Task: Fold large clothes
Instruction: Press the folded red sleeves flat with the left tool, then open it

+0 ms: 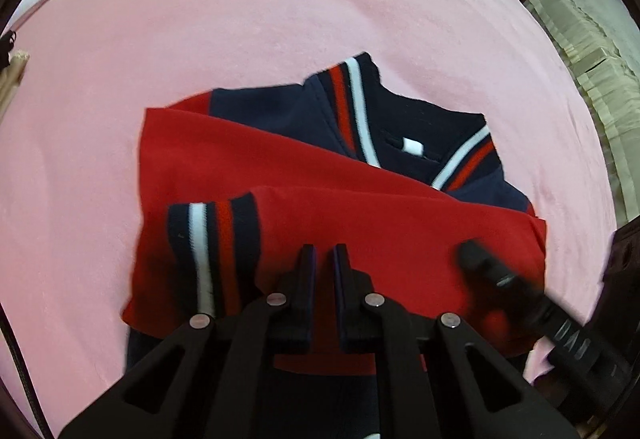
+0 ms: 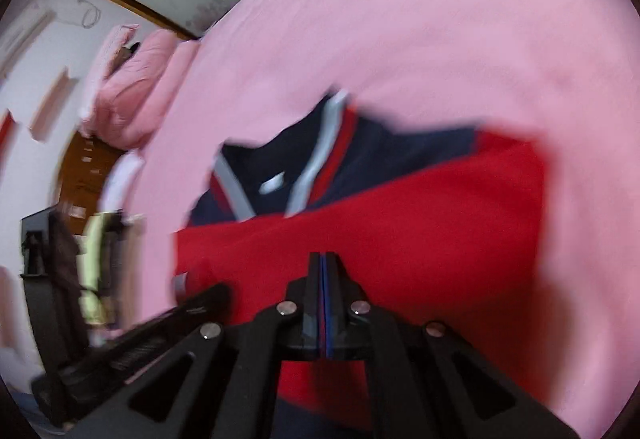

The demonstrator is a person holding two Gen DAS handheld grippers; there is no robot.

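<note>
Jacket (image 1: 320, 199), red w/ navy body and striped trim, is laid on the pink bedsheet (image 1: 280, 19), approx. centre of bed, collar (image 1: 360, 111) at far end. Both red sleeves are seen folded across the chest; the striped cuff (image 1: 212, 239) rests on top, near left side. Next fold is judged to be hem-to-collar.

Left gripper (image 1: 323, 251) is poised over the sleeve layer, jaws nearly closed w/ a narrow gap; no cloth is seen pinched between them, though contact at the tips cannot be confirmed. Right gripper (image 2: 323, 259) is fully closed, pads together, nothing held; right view is blurred.

Recommended: jaws to be reopened and set at the near hem corners, both layers taken together; lift to be kept low and even so sleeves are not dragged askew. Cuff to be checked for slippage.
</note>
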